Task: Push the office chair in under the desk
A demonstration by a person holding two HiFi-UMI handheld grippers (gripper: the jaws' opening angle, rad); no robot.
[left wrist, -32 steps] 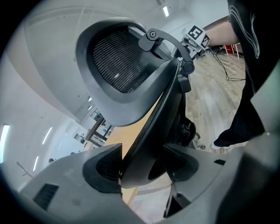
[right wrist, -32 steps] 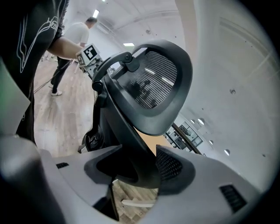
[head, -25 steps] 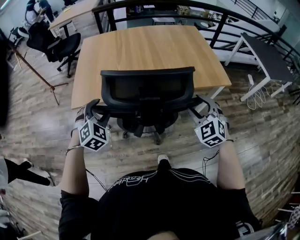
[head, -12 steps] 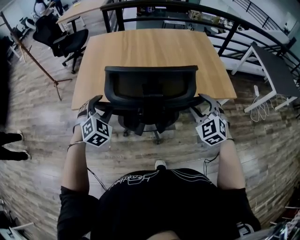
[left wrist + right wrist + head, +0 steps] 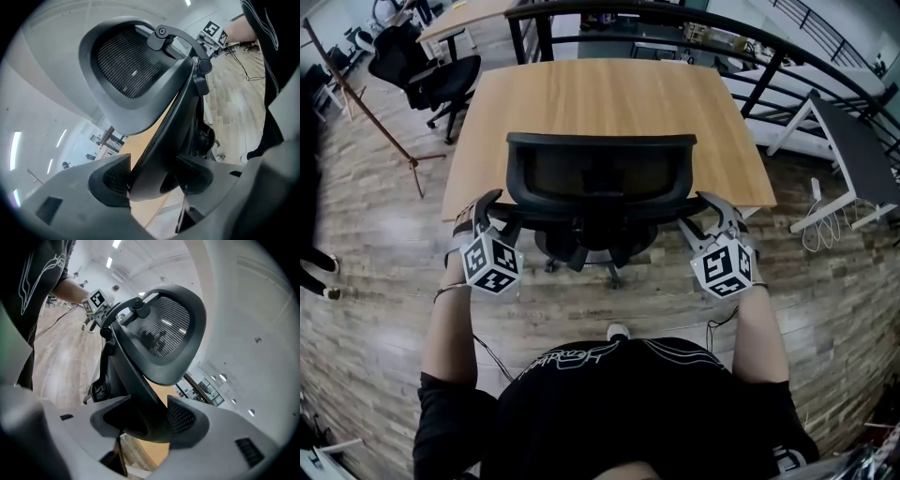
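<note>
Over the past second the office chair [image 5: 598, 178] had edged barely farther toward the bench [image 5: 600, 94], its backrest overlapping the front edge. The left hand-held gripper [image 5: 494, 208] and right hand-held gripper [image 5: 709, 206] each clamped one side of the backrest frame.

Two chairs [image 5: 598, 173] [image 5: 431, 75], two wooden desks [image 5: 600, 94] [image 5: 464, 14], two grippers [image 5: 492, 202] [image 5: 711, 202]

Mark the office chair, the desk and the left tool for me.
office chair [image 5: 600, 173]: head view, middle of the mesh backrest.
desk [image 5: 600, 89]: head view, bare wooden top.
left tool [image 5: 151, 180]: left gripper view, midway between its jaws, at the backrest edge.
</note>
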